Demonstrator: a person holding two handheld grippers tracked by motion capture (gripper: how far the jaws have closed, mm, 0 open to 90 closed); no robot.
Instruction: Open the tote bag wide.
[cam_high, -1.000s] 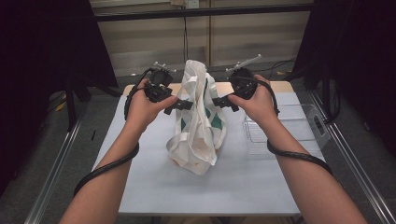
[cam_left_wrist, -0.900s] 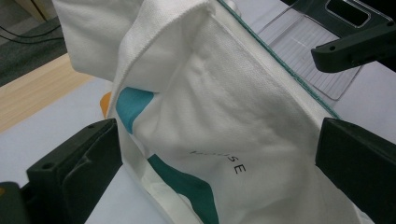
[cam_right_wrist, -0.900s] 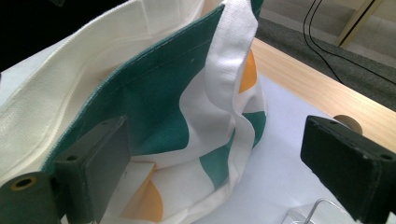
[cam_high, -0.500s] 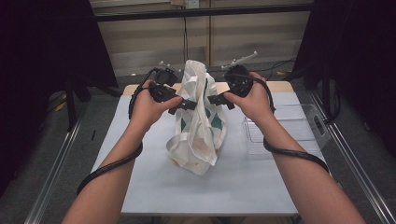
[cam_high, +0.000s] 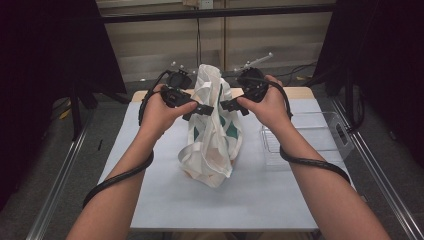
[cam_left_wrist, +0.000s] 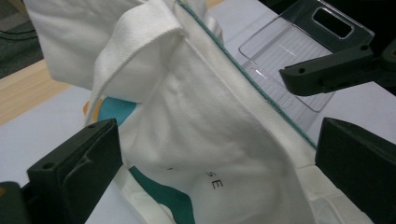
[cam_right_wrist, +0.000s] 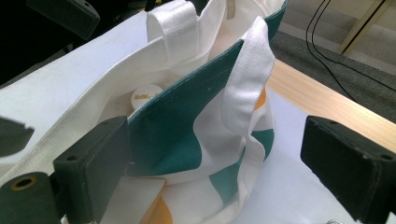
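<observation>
A white cloth tote bag with green and orange patches stands upright at the middle of the table. My left gripper is at the bag's upper left side and my right gripper at its upper right side. In the left gripper view the left gripper is open, with white bag fabric bulging between its jaws. In the right gripper view the right gripper is open around the green rim and a white handle. A round white lid lies inside the bag.
A clear plastic tray sits on the pale table just right of the bag; the tray is also in the left gripper view. A wooden strip runs along the far edge. Black frames stand at both sides.
Both hands have edged slightly inward toward the top of the bag. The bag stands where it was, and both grippers stay open.
</observation>
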